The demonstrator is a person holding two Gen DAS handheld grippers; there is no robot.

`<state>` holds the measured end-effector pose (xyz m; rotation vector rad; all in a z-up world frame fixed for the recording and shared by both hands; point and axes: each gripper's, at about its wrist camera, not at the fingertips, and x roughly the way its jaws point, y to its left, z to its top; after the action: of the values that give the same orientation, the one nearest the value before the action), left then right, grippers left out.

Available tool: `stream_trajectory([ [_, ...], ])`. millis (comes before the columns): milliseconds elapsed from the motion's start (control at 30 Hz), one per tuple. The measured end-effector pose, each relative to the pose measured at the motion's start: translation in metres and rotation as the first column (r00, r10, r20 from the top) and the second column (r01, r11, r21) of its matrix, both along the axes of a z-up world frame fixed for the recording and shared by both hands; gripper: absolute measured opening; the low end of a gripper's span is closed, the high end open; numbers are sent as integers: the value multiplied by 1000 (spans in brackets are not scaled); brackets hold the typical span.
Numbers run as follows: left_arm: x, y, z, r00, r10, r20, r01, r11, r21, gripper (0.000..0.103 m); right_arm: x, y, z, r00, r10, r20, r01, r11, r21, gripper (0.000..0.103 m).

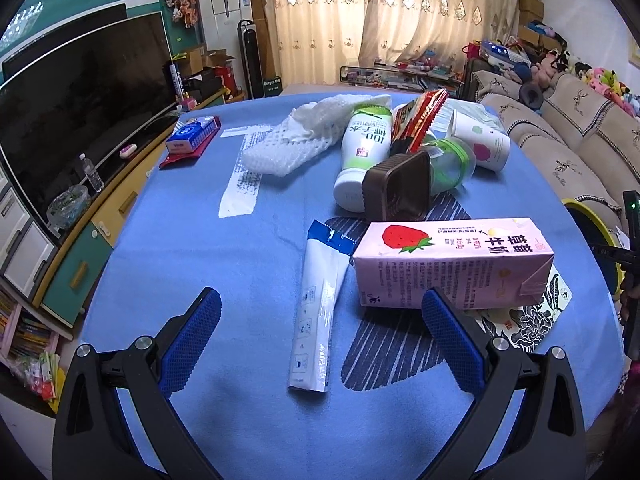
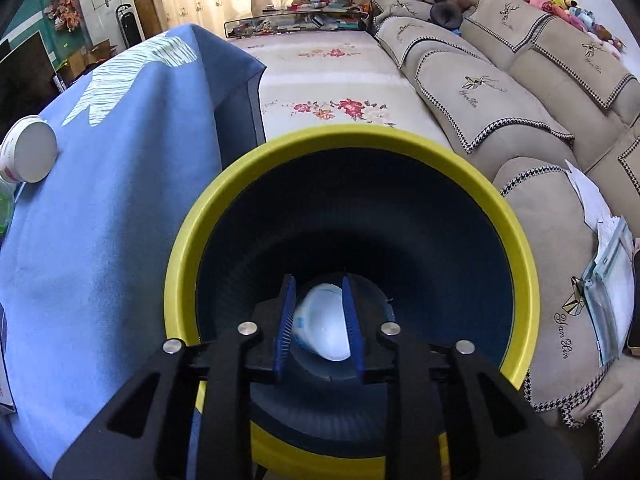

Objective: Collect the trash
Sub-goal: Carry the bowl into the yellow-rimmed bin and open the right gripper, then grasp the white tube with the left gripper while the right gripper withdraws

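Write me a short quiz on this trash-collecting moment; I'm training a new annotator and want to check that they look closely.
1. True or false: the pink strawberry milk carton stands upright on the blue tablecloth.
2. What colour is the rim of the bin below the right gripper? A) red B) yellow C) white
3. Is the left gripper open or shut?

Key: 1 false, it lies on its side; 2 B; 3 open.

The white bottle (image 1: 362, 156) reads "100", the pink carton (image 1: 452, 266) "草牛奶", sofa covers (image 2: 472, 88) "Yan Xin".
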<state>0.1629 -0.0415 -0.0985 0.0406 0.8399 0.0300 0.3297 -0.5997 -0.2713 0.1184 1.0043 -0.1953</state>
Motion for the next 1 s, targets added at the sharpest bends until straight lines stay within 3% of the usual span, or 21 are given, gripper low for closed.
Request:
stream_trajectory([
  [400,20,18,-28,997,25,-73,-27,999,-18,99,-29,22,39,994,41,104,-42,999,14,34],
  [533,32,21,-39,994,10,-108,-11,1000,-11,92,-32,27,43,993,48,109,-51,999,20,34],
  [833,39,24,-45,991,-11,-131,9,1000,-21,56,-35,33,38,993,63,100,-67,997,40,35],
  [1000,32,27,-43,992,-5,-126,3,1000,-15,17,-40,34,38,992,65,108,-71,996,57,35],
])
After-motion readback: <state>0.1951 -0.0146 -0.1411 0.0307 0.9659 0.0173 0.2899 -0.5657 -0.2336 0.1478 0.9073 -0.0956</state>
